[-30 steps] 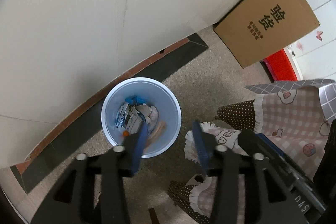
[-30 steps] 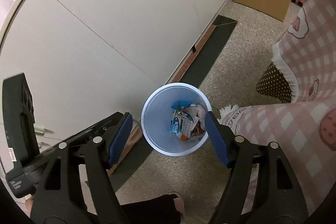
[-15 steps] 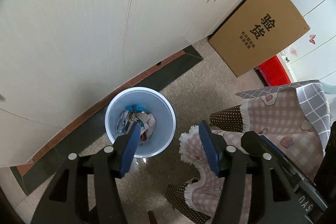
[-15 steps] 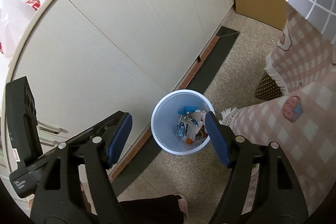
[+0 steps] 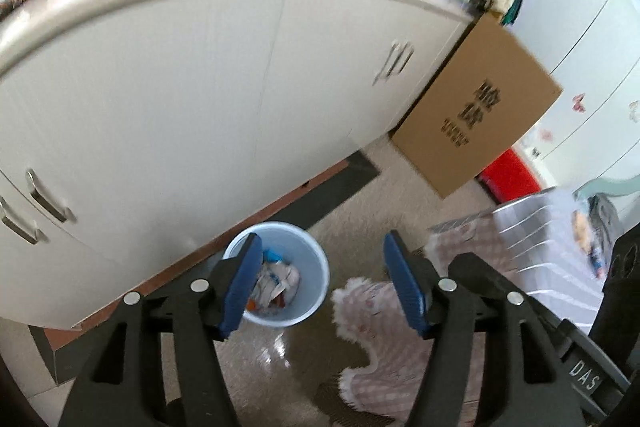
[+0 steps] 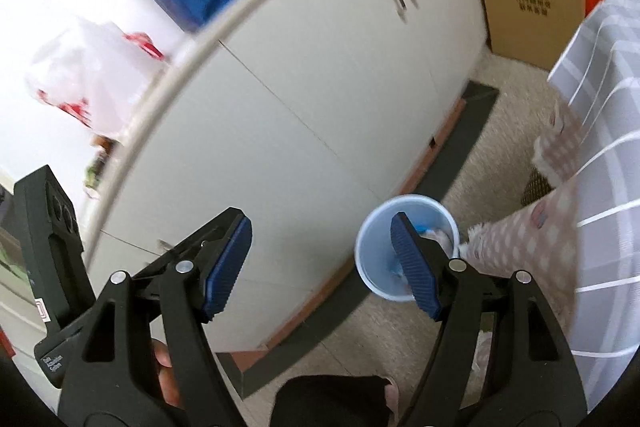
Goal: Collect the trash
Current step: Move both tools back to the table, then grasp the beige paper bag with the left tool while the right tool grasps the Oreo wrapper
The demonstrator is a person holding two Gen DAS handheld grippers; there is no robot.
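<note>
2 claws, left claw [image 5: 323,283] and right claw [image 6: 320,263], gape wide with nothing held. Both sit higher than 1 s ago; the cabinet top now shows. Blue bin [image 5: 316,259] of trash [image 5: 276,283] looks smaller, on the floor beside the cabinet [image 5: 200,107].

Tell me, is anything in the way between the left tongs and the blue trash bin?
Nothing visible is. The left tongs are open and empty, above the blue trash bin on the floor. The pink tablecloth hangs to the bin's right, beside it, not over its opening.
</note>
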